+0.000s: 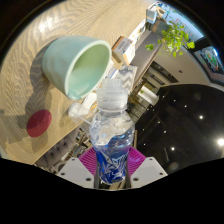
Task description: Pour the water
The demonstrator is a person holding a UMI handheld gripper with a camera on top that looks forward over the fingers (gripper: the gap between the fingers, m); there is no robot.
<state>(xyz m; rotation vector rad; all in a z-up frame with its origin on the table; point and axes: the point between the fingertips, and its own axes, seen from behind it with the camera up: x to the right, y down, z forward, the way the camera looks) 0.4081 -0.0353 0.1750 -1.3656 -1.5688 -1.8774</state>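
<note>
1. The gripper [111, 165] pinches a clear plastic water bottle with a blue label [112, 140] between its pink pads.
2. The bottle's open mouth tilts toward a pale green ceramic mug [77, 62] just ahead.
3. A small red bottle cap [39, 123] lies near the mug on the light wooden desk [30, 45].
4. A leafy green plant [176, 37] stands well beyond.

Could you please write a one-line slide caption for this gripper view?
The hand-held gripper holds a tilted water bottle, its mouth toward a mint-green cup on the wooden table.
</note>
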